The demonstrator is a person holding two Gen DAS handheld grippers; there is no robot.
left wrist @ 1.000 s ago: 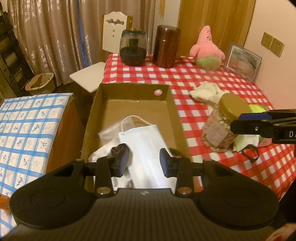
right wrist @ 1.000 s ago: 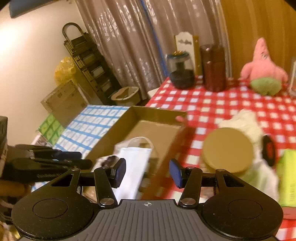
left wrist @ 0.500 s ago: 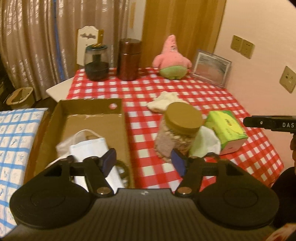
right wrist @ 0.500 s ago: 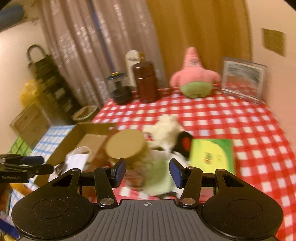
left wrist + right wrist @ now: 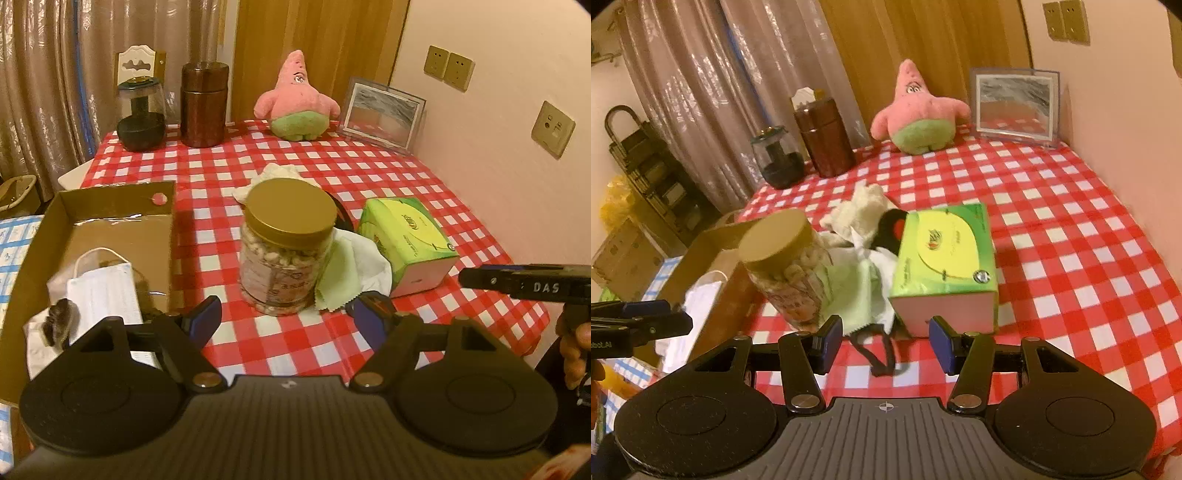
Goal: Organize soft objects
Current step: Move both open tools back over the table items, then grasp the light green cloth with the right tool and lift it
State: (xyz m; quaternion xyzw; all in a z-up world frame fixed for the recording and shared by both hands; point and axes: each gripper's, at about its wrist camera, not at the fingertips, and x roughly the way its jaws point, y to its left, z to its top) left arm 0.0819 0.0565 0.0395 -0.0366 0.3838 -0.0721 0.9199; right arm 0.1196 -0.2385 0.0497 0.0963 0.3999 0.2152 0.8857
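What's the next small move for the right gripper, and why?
Probably ease the right gripper forward and down onto the pale green cloth. Its jaws are open and empty, the cloth lies loose between the jar and the tissue box just ahead, and the cardboard box already holds a face mask.

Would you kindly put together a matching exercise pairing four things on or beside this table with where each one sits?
Things:
1. face mask
2. pink plush star
3. light green cloth
4. picture frame

Places:
A. far table edge, by the wooden panel
B. between the jar and the tissue box
C. in the cardboard box
D. leaning on the wall

Pairs: 1-C, 2-A, 3-B, 4-D
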